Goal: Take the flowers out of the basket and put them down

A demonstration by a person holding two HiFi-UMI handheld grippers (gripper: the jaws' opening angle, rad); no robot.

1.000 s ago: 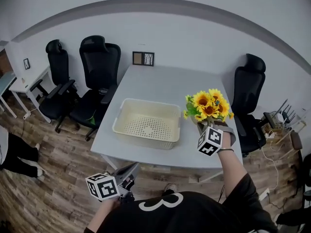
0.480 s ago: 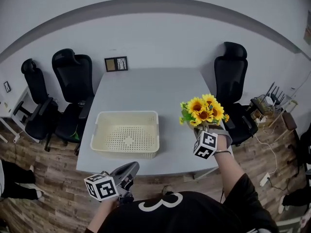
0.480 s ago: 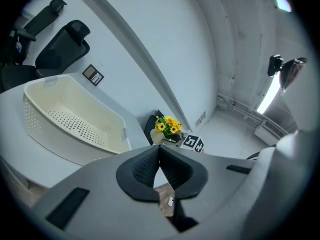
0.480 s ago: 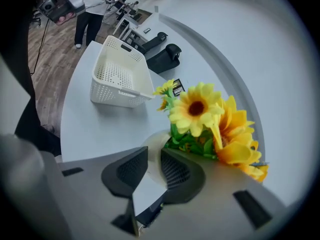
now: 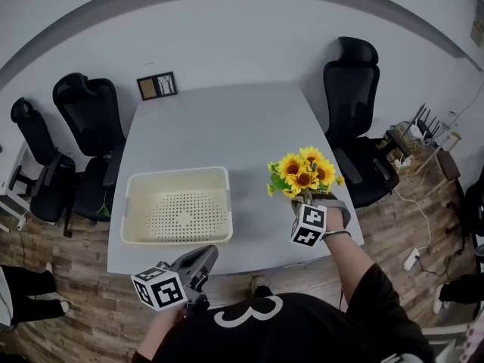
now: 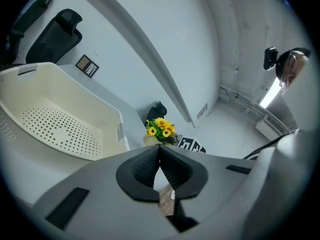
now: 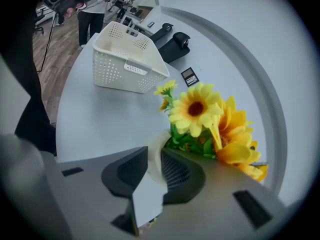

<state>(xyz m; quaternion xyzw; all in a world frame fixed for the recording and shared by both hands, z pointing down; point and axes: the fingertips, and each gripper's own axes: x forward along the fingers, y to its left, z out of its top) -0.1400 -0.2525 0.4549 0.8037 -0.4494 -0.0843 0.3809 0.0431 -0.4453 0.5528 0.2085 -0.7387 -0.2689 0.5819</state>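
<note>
Black shirt (image 5: 302,331) with white print; grey left gripper (image 6: 159,151) and right gripper (image 7: 154,151), black-and-white marker cubes (image 5: 159,290)

Left gripper (image 5: 203,257): held low, close to the torso, pointing forward and roughly level. Jaws together, nothing between them. Right gripper (image 5: 306,203): out ahead on an extended bare forearm (image 5: 349,262), tilted downward. Jaws part-way apart, pads clamped on the pale base of the flowers (image 5: 302,174).
</note>
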